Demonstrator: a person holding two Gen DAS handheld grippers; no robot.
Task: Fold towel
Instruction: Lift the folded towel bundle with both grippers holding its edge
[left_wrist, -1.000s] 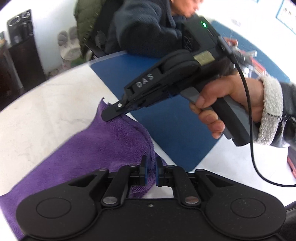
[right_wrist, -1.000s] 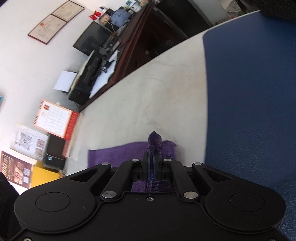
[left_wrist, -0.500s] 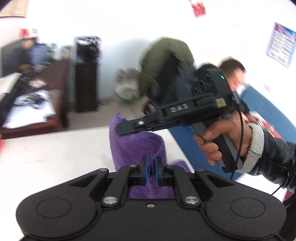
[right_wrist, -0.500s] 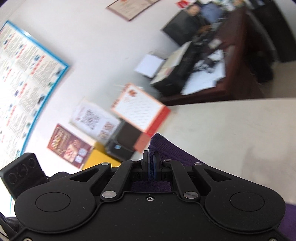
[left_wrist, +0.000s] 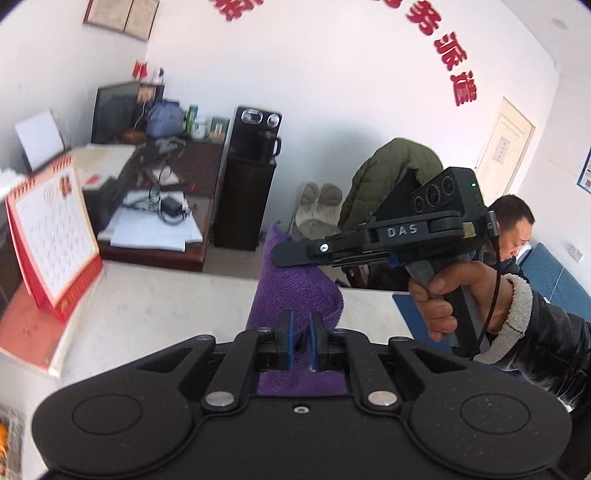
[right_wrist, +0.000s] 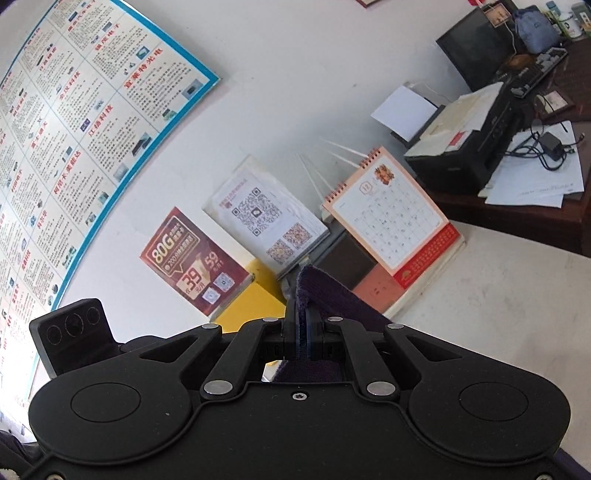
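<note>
Purple terry towel (left_wrist: 295, 288) hangs pinched between both black grippers, left (left_wrist: 300, 345) and right (right_wrist: 303, 334), above the white table (left_wrist: 166, 295).

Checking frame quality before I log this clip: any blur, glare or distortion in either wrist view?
Left wrist view: sharp, strong fisheye bending of walls; purple towel and right gripper crisp; the bright white wall looks washed out. Right wrist view: sharp too, poster curved by the lens, calendar readable.
</note>
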